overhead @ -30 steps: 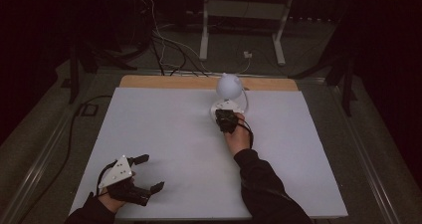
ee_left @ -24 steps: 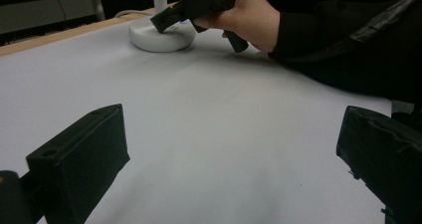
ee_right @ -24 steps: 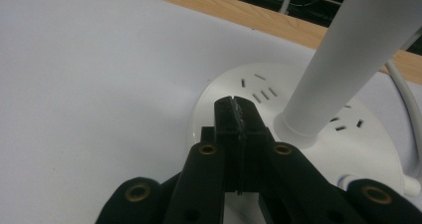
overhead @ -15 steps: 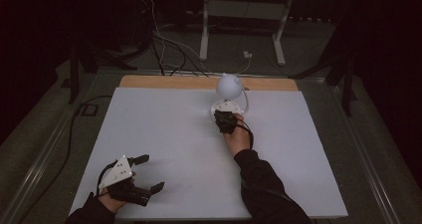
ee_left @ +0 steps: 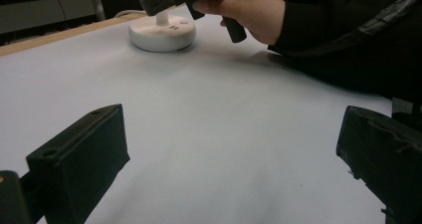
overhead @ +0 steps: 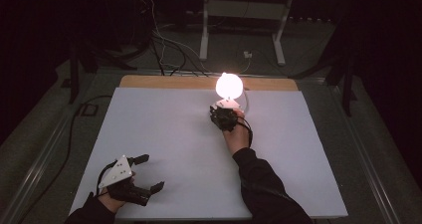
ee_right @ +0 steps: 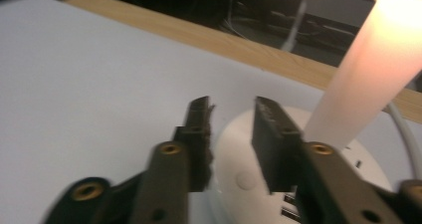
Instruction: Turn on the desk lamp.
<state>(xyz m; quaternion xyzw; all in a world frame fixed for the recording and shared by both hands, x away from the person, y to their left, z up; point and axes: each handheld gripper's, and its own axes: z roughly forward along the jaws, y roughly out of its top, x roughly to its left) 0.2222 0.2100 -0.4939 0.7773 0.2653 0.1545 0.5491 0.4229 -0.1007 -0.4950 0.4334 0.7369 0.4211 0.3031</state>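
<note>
Lamp [overhead: 229, 86] glows beside right tool [overhead: 222, 115].

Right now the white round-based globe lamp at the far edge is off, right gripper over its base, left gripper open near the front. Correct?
Not quite: the white globe lamp is lit, glowing in the high view. The rest holds: right gripper over its base, left gripper open near the front.

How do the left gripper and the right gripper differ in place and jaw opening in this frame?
The left gripper rests near the white table's near-left corner, away from any object; the right gripper is far across the table, over the base of the lit lamp. The left gripper's jaws stand wide apart; the right gripper's jaws are close together with a narrow gap, above the lamp base. Both are black and hand-held, and neither grips anything.
</note>
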